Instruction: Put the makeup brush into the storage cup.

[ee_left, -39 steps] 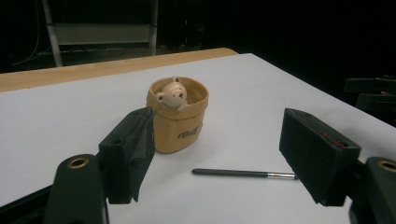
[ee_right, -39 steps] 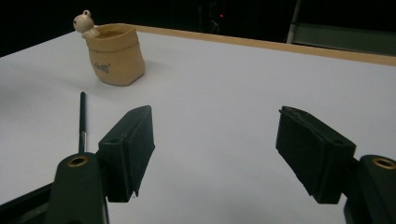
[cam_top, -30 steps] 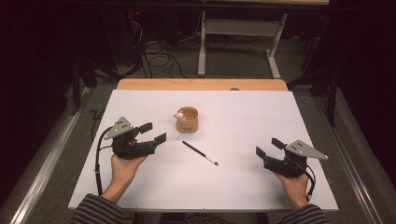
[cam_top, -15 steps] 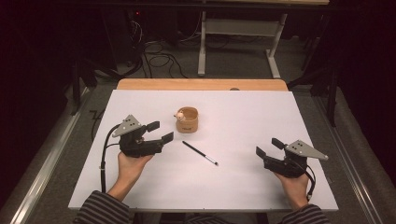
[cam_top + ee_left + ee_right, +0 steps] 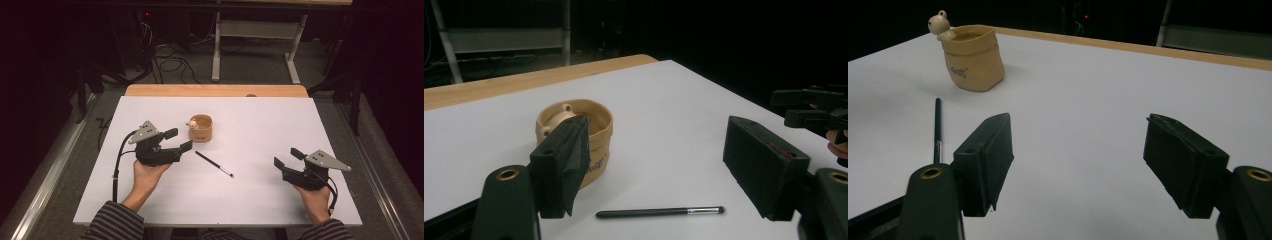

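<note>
Above the white table [image 5: 260, 200], in the high view, the left gripper [image 5: 178, 140] is closing in on the tan cup [image 5: 201, 128]: a second ago it was sitting well out to the cup's left, and it is now hovering just beside the cup, on its near left, with its jaws spread wide and nothing between them. The black brush [image 5: 214, 164] is lying flat just in front of the cup, slanting away to the right, untouched and in the same spot as before. The right gripper [image 5: 288, 160] is resting well to the right of the cup, unmoved, its jaws also parted and empty. In the left gripper view, the cup [image 5: 596, 135] is sitting partly behind the left jaw, and the brush [image 5: 659, 212] is lying across the gap between the two jaws, just in front of the cup and lower in the frame, so the approach is probably lining up on the brush rather than the cup. In the right gripper view, the cup [image 5: 973, 56], with a small figure on its rim, is standing far off to the upper left, and the brush [image 5: 937, 129] is lying in front of it, outside the gaping jaws. The reach seems to be only beginning; the pickup is not yet made.
</note>
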The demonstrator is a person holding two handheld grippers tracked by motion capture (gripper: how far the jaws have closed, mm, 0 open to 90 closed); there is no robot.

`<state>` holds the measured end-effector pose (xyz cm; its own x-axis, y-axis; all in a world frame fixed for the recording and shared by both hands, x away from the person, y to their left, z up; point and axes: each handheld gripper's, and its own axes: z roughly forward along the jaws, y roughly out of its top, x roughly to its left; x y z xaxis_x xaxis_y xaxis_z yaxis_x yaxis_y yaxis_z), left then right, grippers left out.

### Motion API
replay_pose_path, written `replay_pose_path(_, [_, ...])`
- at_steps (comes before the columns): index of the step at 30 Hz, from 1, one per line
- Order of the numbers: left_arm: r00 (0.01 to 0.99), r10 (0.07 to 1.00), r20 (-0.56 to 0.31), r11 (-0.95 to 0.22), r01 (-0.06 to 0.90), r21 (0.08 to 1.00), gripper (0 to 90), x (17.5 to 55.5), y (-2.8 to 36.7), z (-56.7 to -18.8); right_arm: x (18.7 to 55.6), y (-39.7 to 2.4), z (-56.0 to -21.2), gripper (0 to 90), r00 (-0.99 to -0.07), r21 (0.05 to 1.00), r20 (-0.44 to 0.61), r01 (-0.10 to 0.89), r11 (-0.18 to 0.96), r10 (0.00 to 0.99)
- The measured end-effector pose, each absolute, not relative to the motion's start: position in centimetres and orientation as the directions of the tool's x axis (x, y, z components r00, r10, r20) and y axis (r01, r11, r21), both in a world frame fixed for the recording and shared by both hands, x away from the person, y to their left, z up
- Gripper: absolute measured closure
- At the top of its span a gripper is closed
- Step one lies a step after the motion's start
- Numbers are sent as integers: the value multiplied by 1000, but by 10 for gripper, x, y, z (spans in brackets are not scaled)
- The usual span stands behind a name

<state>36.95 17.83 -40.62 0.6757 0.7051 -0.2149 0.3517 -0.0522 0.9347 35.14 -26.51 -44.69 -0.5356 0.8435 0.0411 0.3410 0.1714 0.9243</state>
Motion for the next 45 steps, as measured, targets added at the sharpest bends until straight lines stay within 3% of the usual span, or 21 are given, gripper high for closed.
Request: replay_pose_path(45, [757, 633, -163, -125, 308, 943, 309, 396, 130, -402, 352, -265, -447, 288, -546, 923, 42, 341, 177, 837])
